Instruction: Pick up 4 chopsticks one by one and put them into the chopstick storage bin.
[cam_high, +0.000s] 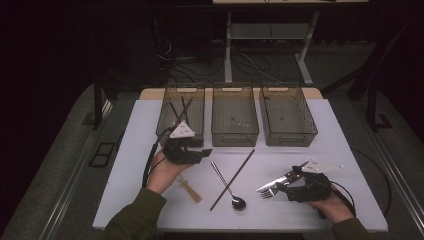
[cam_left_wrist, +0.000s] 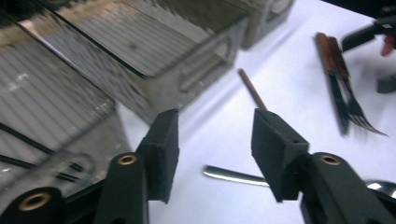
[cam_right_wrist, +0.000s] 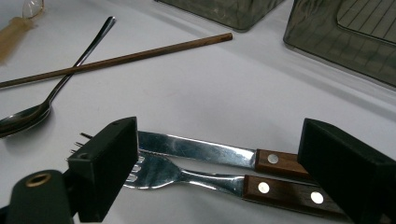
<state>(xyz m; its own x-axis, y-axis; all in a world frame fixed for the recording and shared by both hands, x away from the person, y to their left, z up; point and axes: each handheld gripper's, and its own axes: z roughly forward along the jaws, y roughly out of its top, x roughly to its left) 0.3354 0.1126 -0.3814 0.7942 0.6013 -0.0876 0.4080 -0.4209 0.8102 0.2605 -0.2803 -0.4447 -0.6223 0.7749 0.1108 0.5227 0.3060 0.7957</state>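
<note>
A: Overhead first. What is the layout from the high view?

B: Three grey bins stand in a row at the far side of the white table (cam_high: 320, 125). The left bin (cam_high: 196, 102) holds dark chopsticks (cam_high: 179, 111). The left gripper (cam_high: 206, 152) sits just in front of that bin, jaws pointing toward the table's middle. A chopstick (cam_high: 233, 178) lies crossed over a spoon (cam_high: 227, 186) at centre, with a small wooden utensil (cam_high: 190, 190) beside the left hand (cam_high: 162, 172). The right gripper (cam_high: 290, 186) rests low at the handles of a knife (cam_high: 272, 182) and fork (cam_high: 268, 192).

A: Next, the left gripper view. Jaw state?

B: The left gripper (cam_left_wrist: 215, 149) stands open, nothing between its pads. Beyond the gap lie the spoon's handle (cam_left_wrist: 233, 176) and one end of the chopstick (cam_left_wrist: 251, 88).

A: And the right gripper view?

B: The right gripper (cam_right_wrist: 238, 172) is spread wide, straddling the knife (cam_right_wrist: 201, 150) and fork (cam_right_wrist: 187, 177), which lie side by side flat on the table. I see the pads clear of both; nothing is clamped. Both wooden handles lie near the right-hand jaw.
</note>
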